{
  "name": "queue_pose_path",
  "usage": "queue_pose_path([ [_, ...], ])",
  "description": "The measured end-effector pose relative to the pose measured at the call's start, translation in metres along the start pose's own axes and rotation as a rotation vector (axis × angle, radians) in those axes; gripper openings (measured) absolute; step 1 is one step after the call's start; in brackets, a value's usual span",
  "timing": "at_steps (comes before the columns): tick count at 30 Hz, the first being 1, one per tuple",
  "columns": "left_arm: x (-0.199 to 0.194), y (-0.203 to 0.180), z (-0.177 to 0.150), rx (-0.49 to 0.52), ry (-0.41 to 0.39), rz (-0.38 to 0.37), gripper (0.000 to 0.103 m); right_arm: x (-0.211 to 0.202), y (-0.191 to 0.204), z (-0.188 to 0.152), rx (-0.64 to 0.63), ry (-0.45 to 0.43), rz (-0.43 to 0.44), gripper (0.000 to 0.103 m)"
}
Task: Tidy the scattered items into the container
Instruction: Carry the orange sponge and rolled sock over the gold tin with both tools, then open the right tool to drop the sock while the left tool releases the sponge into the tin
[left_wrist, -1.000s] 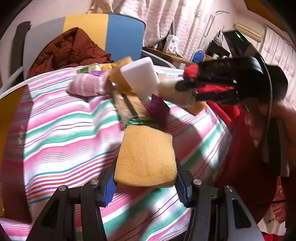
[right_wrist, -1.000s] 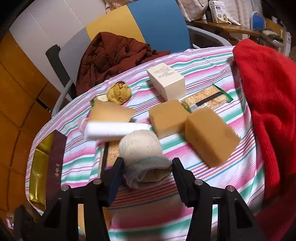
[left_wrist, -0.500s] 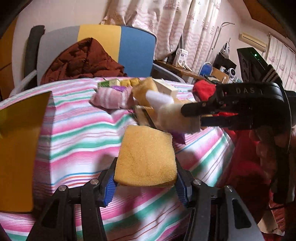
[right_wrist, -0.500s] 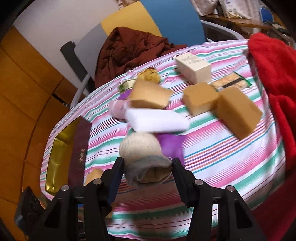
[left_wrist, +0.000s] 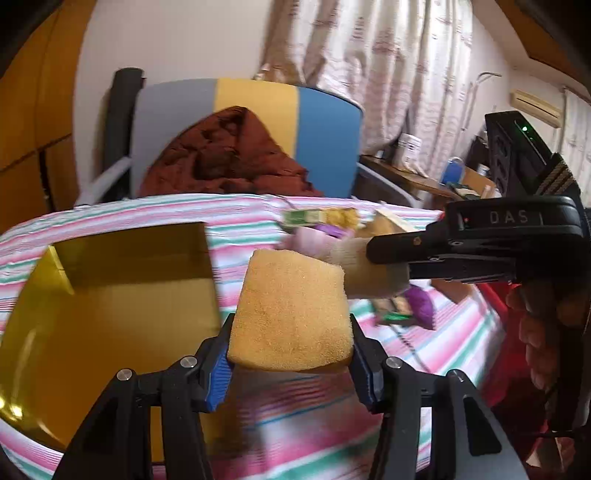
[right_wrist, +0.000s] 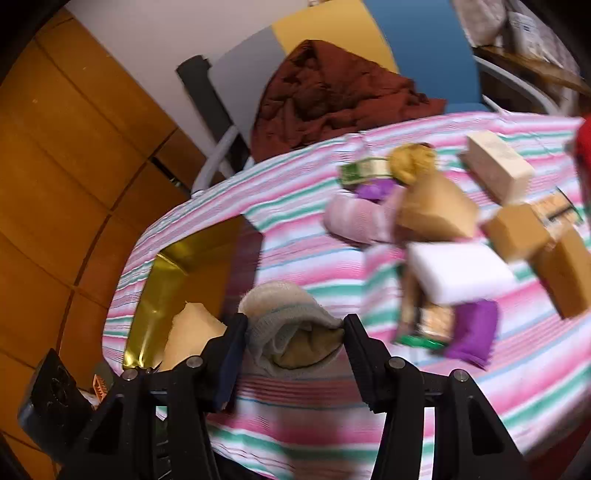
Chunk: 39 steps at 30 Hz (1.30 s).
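My left gripper (left_wrist: 290, 363) is shut on an orange-yellow sponge (left_wrist: 291, 310), held above the table just right of the gold box (left_wrist: 110, 295). My right gripper (right_wrist: 293, 354) is shut on a rolled beige sock (right_wrist: 291, 328) and hovers next to the gold box (right_wrist: 177, 280); it also shows in the left wrist view (left_wrist: 436, 254). The held sponge shows in the right wrist view (right_wrist: 192, 336) over the box. Scattered on the striped cloth are a white block (right_wrist: 458, 273), tan sponges (right_wrist: 517, 232), a pink sock roll (right_wrist: 354, 218), a cream box (right_wrist: 495, 166) and purple packets (right_wrist: 472, 332).
A chair (left_wrist: 258, 129) with a dark red jacket (left_wrist: 229, 155) stands behind the table. A red cloth (left_wrist: 517, 332) hangs at the table's right edge. A wooden wall (right_wrist: 55, 166) is to the left. A snack bar wrapper (right_wrist: 421, 317) lies under the white block.
Both grippers have swung left with their loads. The gold box has come into full view under and beside them, and the scattered items have shifted to the right.
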<state>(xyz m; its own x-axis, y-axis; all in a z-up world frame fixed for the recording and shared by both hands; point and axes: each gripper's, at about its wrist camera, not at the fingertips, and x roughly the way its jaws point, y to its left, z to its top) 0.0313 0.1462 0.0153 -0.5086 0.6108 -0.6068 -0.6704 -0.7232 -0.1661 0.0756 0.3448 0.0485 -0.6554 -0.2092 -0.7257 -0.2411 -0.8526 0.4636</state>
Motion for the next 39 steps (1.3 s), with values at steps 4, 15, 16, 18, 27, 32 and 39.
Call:
queue_pose_path([
  [4, -0.006, 0.038, 0.008, -0.044, 0.011, 0.055, 0.054, 0.022, 0.031, 0.010, -0.025, 0.030, 0.051, 0.053],
  [15, 0.002, 0.154, 0.029, -0.165, 0.090, 0.190, 0.054, 0.105, 0.117, 0.036, -0.087, 0.116, 0.094, 0.053],
  [16, 0.005, 0.160, 0.031, -0.164, 0.098, 0.201, 0.054, 0.116, 0.123, 0.037, -0.089, 0.131, 0.088, 0.053],
  [18, 0.012, 0.174, 0.033, -0.162, 0.116, 0.227, 0.054, 0.134, 0.130, 0.040, -0.094, 0.152, 0.078, 0.053],
  [27, 0.041, 0.222, 0.040, -0.196, 0.185, 0.279, 0.054, 0.202, 0.151, 0.062, -0.020, 0.209, 0.053, 0.053],
  [32, 0.054, 0.243, 0.045, -0.252, 0.206, 0.298, 0.056, 0.224, 0.158, 0.067, 0.051, 0.184, 0.078, 0.056],
  [39, 0.055, 0.265, 0.040, -0.384, 0.272, 0.318, 0.058, 0.224, 0.172, 0.064, 0.050, 0.172, 0.179, 0.083],
])
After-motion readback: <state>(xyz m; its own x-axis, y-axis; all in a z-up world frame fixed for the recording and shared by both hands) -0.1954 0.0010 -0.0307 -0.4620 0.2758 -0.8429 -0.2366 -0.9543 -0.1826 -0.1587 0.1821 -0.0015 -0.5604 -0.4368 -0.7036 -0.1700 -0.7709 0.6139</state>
